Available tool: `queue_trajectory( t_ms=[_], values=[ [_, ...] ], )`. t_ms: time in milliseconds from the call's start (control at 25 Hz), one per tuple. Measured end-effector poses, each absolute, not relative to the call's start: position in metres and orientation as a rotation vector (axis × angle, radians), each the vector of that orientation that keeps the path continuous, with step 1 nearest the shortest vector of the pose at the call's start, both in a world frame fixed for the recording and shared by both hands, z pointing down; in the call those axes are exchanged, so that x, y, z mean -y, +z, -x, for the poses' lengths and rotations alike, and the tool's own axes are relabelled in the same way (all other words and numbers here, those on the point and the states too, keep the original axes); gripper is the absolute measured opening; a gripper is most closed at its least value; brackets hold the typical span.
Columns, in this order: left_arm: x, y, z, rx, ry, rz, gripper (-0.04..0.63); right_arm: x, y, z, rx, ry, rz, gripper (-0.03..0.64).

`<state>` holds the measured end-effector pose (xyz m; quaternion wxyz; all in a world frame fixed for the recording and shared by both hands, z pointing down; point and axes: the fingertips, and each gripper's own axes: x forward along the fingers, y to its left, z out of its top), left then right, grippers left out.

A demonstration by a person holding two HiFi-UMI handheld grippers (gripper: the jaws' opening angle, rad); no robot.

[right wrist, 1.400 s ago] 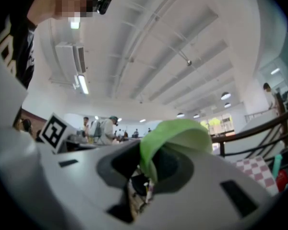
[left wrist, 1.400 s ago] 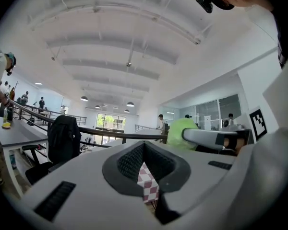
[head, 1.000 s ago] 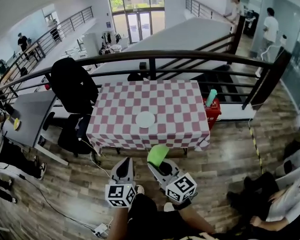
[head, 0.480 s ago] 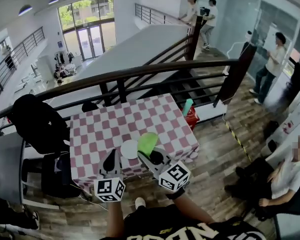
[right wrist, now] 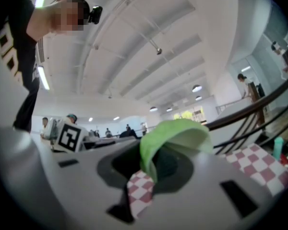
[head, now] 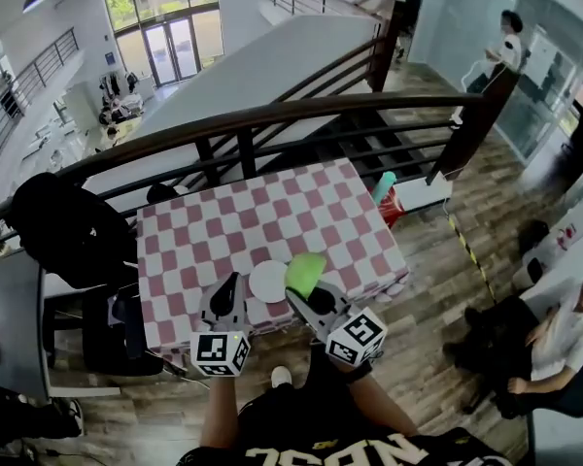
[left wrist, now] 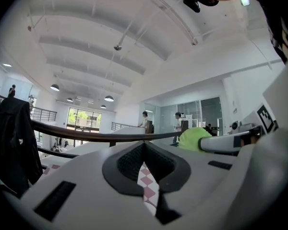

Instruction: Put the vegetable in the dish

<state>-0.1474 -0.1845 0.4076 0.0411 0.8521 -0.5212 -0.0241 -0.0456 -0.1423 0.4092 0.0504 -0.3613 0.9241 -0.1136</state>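
A green leafy vegetable [head: 305, 274] is clamped in my right gripper [head: 311, 289], held above the near edge of the red-and-white checked table [head: 262, 226]. In the right gripper view the vegetable [right wrist: 175, 138] curls out from between the jaws. A white dish [head: 268, 281] lies on the cloth near the front edge, just left of the vegetable. My left gripper [head: 230, 295] hovers left of the dish, shut and empty; in the left gripper view its jaws meet with only checked cloth showing through, and the vegetable [left wrist: 196, 140] shows at right.
A dark railing [head: 272, 124] runs behind the table with stairs beyond. A black chair [head: 63, 231] stands at the table's left. A red bin with a teal item [head: 387, 200] sits at the right corner. A person [head: 568, 333] sits at right; others stand far back.
The view has closed in on the table. Both grippers now reach over its near edge, the vegetable beside the dish instead of short of the table.
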Motion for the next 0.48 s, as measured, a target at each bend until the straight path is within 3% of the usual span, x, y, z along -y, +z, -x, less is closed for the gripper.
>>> queue_trajectory(
  t_ms=[480],
  values=[
    [0.233,0.512,0.141,1.431,0.040,-2.448,0.018,0.210,0.499,0.040,-2.911,-0.679,0.908,0.080]
  ],
)
